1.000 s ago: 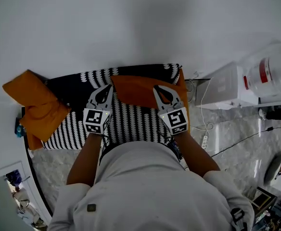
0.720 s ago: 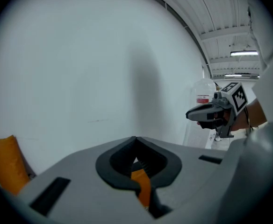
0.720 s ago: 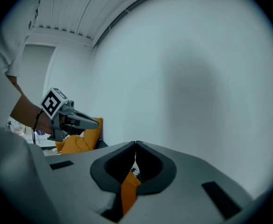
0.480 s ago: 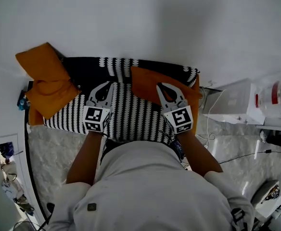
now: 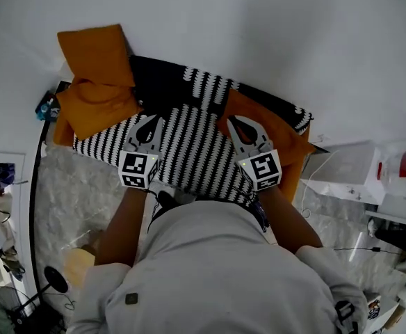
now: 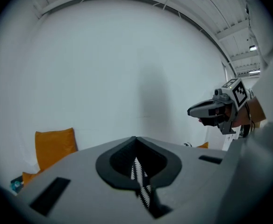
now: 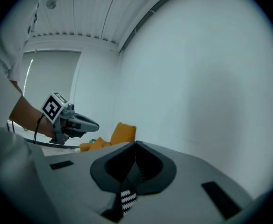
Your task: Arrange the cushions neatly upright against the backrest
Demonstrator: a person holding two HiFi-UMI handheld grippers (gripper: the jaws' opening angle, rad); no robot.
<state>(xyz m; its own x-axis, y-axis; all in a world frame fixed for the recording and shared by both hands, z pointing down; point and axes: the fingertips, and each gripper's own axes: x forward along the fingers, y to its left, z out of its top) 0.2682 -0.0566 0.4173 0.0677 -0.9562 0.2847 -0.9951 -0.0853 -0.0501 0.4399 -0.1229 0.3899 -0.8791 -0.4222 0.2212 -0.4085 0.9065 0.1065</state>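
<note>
I hold a large black-and-white patterned cushion by its near part with both grippers. My left gripper is shut on its fabric, and a strip of the striped cloth shows pinched between the jaws. My right gripper is shut on it too, with striped cloth showing in its jaws. An orange cushion stands upright against the white wall at the upper left. A second orange cushion lies below it. A third orange cushion sticks out from under the patterned one at the right.
A white wall fills the far side. A white appliance and cables stand on the marble floor at the right. A fan sits at the lower left. The person's torso fills the bottom of the head view.
The head view has swung, so the orange cushions at the left now sit higher and the patterned cushion lies slanted. Both grippers keep their hold on it.
</note>
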